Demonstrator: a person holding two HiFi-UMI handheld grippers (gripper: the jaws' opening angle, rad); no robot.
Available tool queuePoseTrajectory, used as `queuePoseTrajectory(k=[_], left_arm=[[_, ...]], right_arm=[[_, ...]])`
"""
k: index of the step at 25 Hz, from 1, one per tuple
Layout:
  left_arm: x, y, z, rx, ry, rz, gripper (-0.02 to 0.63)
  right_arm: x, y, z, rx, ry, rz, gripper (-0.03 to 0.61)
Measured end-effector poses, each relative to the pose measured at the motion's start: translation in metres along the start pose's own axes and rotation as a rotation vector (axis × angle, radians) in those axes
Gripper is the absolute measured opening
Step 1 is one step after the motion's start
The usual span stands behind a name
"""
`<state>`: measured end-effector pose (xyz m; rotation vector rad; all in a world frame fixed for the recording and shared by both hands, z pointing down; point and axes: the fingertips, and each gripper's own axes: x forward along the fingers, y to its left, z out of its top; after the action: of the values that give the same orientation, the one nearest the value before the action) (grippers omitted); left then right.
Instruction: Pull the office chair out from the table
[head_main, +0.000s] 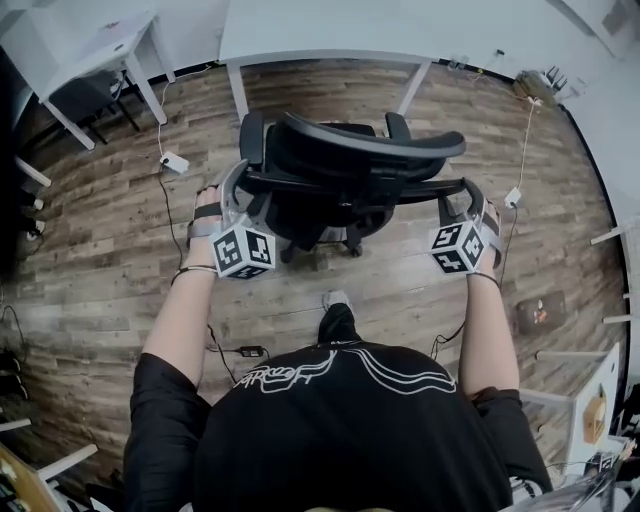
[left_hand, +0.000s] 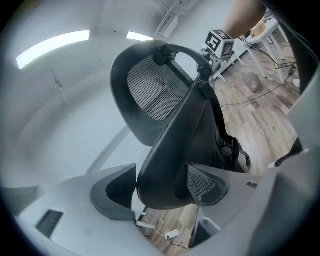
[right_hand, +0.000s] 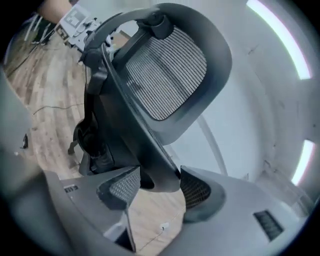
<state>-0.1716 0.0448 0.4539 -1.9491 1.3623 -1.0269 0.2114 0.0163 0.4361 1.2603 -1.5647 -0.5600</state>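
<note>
Left gripper (left_hand: 160, 189) jaws are wide and opening, with the office chair's (head_main: 350, 160) left armrest (left_hand: 167, 172) tip between them. Right gripper (right_hand: 156, 187) jaws are also opening around the right armrest (right_hand: 159, 175). The chair sits near the person, clear of the far table (head_main: 330, 35), with open floor (head_main: 100, 260) on both sides.

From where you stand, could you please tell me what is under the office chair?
Under the office chair, part of its wheeled base shows on the wood floor. The chair itself covers the rest of the base and the floor below it.
</note>
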Motion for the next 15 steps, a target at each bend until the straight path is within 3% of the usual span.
queuePoseTrajectory(k=[4,7,11,15], left_arm=[[-0.039,-0.009,-0.017,-0.152,-0.007,-0.023,0.284],[-0.07,-0.019,-0.022,-0.367,-0.018,-0.094,0.284],[-0.113,-0.025,0.021,-0.603,-0.147,-0.191,0.255],[-0.148,-0.03,0.078,-0.861,-0.296,-0.36,0.152]], right_arm=[[-0.04,0.021,-0.002,0.141,-0.031,0.056,0.255],[-0.079,0.043,0.019,0.322,-0.11,0.158,0.255],[-0.136,0.071,0.06,0.634,-0.282,0.398,0.255],[-0.186,0.088,0.096,0.802,-0.4,0.602,0.231]])
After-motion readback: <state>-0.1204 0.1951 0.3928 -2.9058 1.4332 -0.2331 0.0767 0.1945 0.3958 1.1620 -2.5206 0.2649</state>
